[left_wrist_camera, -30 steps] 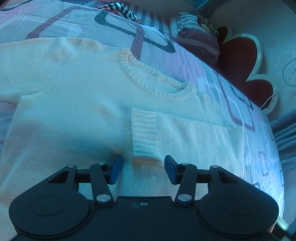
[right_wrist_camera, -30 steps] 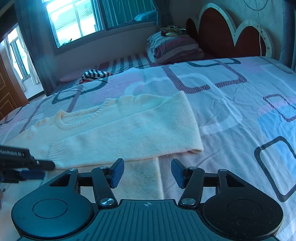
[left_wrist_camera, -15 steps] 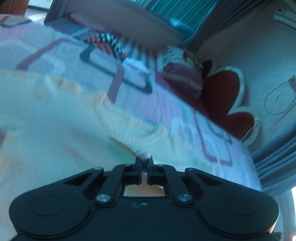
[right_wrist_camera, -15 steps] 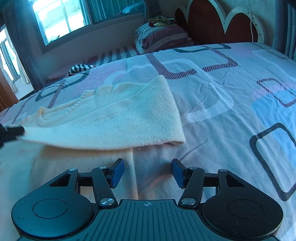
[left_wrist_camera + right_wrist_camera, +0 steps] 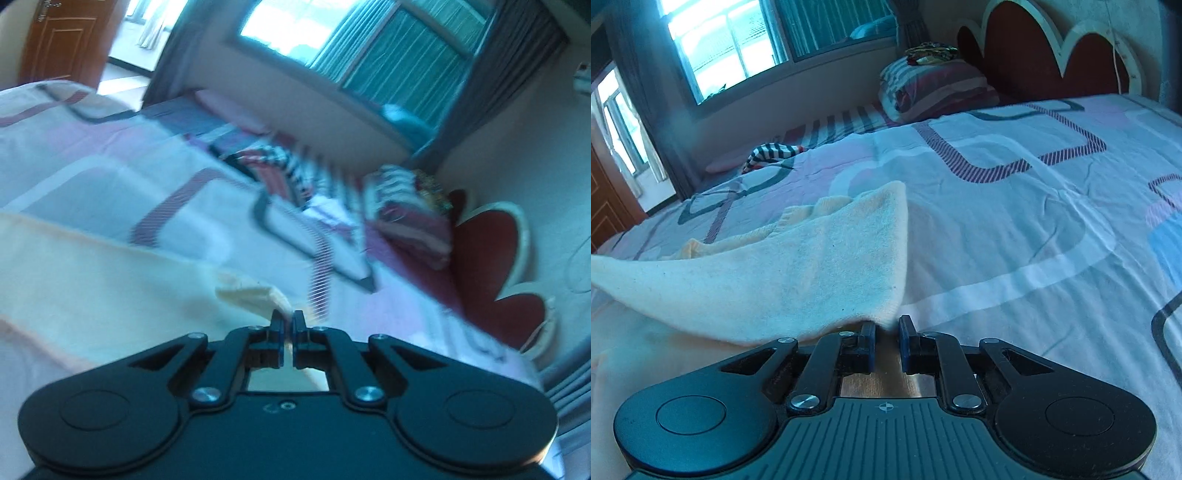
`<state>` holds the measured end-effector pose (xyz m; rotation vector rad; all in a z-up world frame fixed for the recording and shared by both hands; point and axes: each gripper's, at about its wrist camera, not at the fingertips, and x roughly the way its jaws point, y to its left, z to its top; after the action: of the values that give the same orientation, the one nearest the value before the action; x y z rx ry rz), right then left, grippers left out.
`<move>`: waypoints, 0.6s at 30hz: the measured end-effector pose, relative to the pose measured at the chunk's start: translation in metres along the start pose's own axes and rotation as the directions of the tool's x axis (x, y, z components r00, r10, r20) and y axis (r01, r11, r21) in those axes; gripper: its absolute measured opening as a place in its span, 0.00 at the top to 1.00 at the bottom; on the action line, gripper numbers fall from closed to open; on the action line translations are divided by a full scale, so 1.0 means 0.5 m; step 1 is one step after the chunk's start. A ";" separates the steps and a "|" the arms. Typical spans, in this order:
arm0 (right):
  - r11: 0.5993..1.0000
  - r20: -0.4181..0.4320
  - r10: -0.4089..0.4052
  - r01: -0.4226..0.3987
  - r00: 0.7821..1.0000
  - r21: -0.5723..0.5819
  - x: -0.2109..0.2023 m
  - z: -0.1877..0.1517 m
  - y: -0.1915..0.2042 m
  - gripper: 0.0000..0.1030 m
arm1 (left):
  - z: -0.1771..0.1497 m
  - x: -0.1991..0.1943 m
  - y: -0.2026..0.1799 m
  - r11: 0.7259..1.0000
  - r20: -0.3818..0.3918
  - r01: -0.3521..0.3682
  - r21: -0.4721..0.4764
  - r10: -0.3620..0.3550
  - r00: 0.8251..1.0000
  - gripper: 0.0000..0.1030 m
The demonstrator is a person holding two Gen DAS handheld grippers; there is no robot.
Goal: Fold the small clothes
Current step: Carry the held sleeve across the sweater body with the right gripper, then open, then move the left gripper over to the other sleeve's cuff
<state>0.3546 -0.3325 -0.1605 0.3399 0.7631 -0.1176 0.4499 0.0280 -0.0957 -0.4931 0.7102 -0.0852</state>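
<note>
1. The cream sweater (image 5: 783,273) lies on the bed (image 5: 1015,229), on its window side, well short of the headboard (image 5: 1045,55); one folded-over part is raised off the rest, stretched taut between the two claws.
2. To fold well, I'd say both hands should travel together at one height, keeping that lifted edge straight, then lay it down square on the body of the sweater before letting go.
3. The right claw (image 5: 886,325) is nearly closed, pinching the near corner of the raised fold; a narrow gap remains, filled by knit.
4. The left claw (image 5: 287,320) is clenched on a bunched bit of the sweater, its tips almost meeting. That view is blurred, so which part it grips I cannot tell.
5. Beyond the sweater, toward the headboard, sits a folded striped quilt (image 5: 934,88).
</note>
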 end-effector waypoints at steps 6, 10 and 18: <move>0.998 -0.005 -0.054 0.054 0.999 0.013 -0.002 -0.009 -0.016 0.93 | -0.047 0.048 0.047 0.996 -0.086 -0.076 0.044 0.079 0.993 0.98; 0.998 -0.027 -0.060 0.060 0.998 -0.021 -0.013 -0.014 -0.018 0.93 | -0.068 0.060 0.055 0.984 -0.102 -0.120 0.131 0.134 0.986 0.91; 1.000 0.055 0.000 0.002 0.999 -0.021 -0.076 0.007 -0.026 0.24 | -0.072 -0.002 0.060 0.974 0.010 -0.179 0.137 0.179 0.984 0.55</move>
<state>0.3266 -0.3467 -0.1353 0.3149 0.7099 -0.1191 0.4234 0.0402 -0.1321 -0.2957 0.7432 0.0343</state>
